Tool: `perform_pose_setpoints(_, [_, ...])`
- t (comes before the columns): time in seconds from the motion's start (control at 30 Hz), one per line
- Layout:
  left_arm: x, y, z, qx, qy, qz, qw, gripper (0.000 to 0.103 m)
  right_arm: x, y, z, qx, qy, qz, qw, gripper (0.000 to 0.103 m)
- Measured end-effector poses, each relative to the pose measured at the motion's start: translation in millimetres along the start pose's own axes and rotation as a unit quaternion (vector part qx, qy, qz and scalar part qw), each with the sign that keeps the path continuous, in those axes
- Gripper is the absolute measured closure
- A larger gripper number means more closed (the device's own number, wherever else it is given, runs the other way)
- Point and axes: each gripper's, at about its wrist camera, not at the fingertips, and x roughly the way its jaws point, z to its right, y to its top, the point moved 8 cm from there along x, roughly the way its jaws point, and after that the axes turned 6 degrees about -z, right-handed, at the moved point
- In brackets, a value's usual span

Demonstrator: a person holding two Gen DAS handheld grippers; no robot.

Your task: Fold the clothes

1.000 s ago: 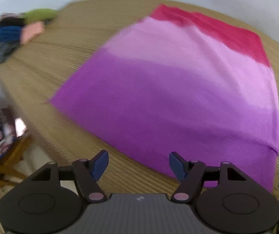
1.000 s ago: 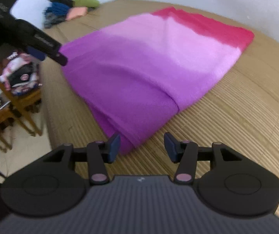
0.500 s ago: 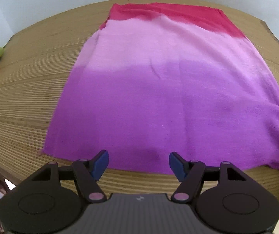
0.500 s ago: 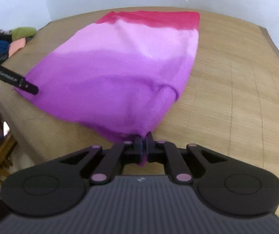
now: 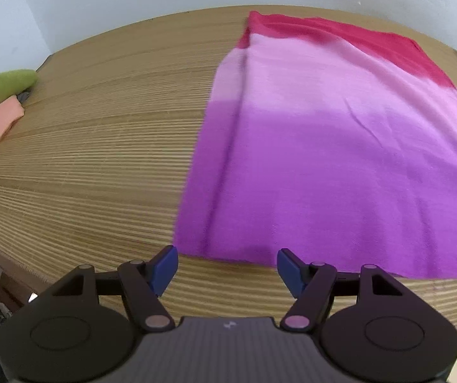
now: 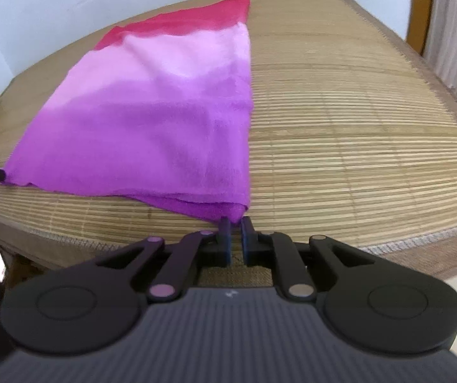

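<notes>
A pale wall backs a table (image 6: 356,134) covered by a woven bamboo mat. The purple-to-red ombre cloth (image 6: 152,121) lies folded in layers toward the near edge, its red end at the far edge. The right hand-held gripper (image 6: 234,223) is opening, jaws narrowly parted at the cloth's near right corner. The left hand-held gripper (image 5: 225,266), jaws wide apart and empty, hovers at the near left corner. Further folds probably remain. Other garments (image 5: 3,102) sit piled at the left edge.
</notes>
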Motion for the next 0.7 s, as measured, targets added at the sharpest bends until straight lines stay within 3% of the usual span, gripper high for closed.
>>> perform_pose_setpoints(0.1, [13,11,-7,-0.006,-0.031,0.002,0.9995,0.032,-15,9,-3,0.000,-0.031,0.022,0.999,0.074])
perform_pose_setpoints(0.2, [29,18,-6,-0.011,-0.062,-0.011,0.9979,0.032,-19,27,-18,-0.017,-0.041,0.046,0.998,0.070])
perform_pose_setpoints(0.33, [48,22,-9,-0.018,-0.075,-0.024,0.9967,0.033,-8,59,-56,-0.034,0.004,0.061,0.998,0.069])
perform_pose_setpoints(0.37, [48,23,-9,-0.013,-0.079,-0.016,0.9966,0.038,-3,67,-68,-0.041,0.022,0.063,0.997,0.068])
perform_pose_setpoints(0.43, [45,26,-7,-0.004,-0.090,-0.009,0.9959,0.088,12,85,-97,-0.065,0.056,0.058,0.995,0.065])
perform_pose_setpoints(0.47, [43,27,-7,-0.008,-0.103,-0.015,0.9945,0.094,20,95,-113,-0.078,0.074,0.058,0.992,0.065])
perform_pose_setpoints(0.6, [33,28,-8,-0.023,-0.125,-0.008,0.9918,0.093,58,148,-177,-0.112,0.152,0.048,0.981,0.065])
perform_pose_setpoints(0.7, [32,28,-8,-0.020,-0.144,0.001,0.9894,0.084,94,200,-239,-0.136,0.204,0.031,0.969,0.065])
